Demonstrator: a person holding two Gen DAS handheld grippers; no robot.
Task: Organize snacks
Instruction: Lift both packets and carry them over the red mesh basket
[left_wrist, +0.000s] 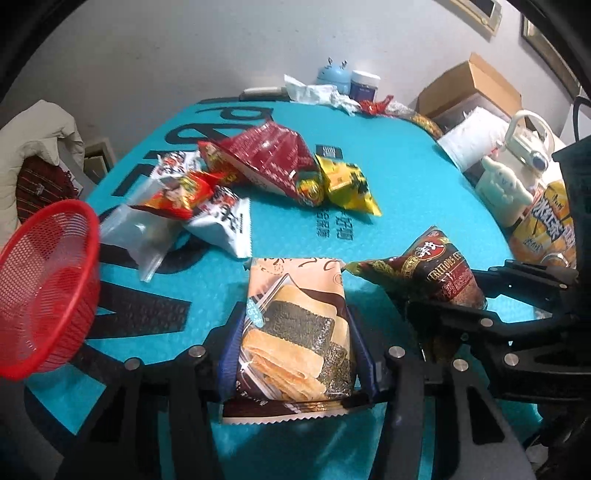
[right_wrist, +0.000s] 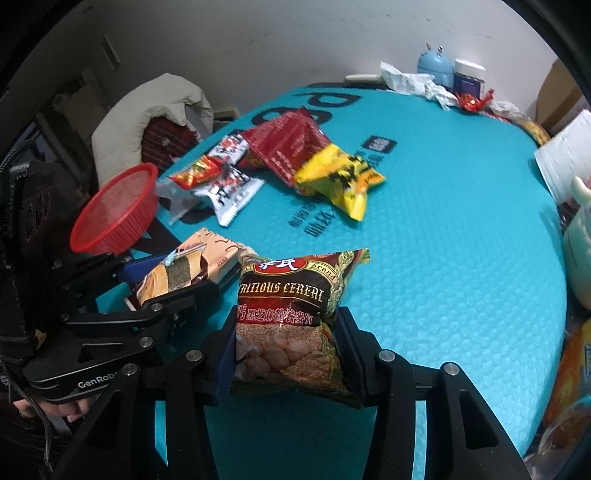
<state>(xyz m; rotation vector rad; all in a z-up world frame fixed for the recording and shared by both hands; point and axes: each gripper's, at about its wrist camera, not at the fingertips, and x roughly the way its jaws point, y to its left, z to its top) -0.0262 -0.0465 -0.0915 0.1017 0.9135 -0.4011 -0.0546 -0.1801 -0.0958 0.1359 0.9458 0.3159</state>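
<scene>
My left gripper (left_wrist: 295, 354) is shut on a seaweed cracker packet (left_wrist: 295, 332), held above the teal table (left_wrist: 424, 177); it also shows in the right wrist view (right_wrist: 173, 277). My right gripper (right_wrist: 286, 347) is shut on a dark cereal packet (right_wrist: 291, 317), seen from the left wrist view (left_wrist: 432, 269) to the right of the cracker packet. A red mesh basket (left_wrist: 44, 280) stands at the table's left edge, empty as far as I can see; it also shows in the right wrist view (right_wrist: 114, 210). A pile of snack packets (left_wrist: 229, 184) lies beyond the grippers.
A yellow packet (left_wrist: 347, 188) and a big red packet (left_wrist: 273, 158) lie mid-table. Crumpled paper (left_wrist: 321, 94), a blue jar (left_wrist: 364, 85) and a blue round gadget (left_wrist: 332, 75) stand at the far edge. A white plush toy (left_wrist: 502, 195) and cardboard box (left_wrist: 469, 88) are on the right.
</scene>
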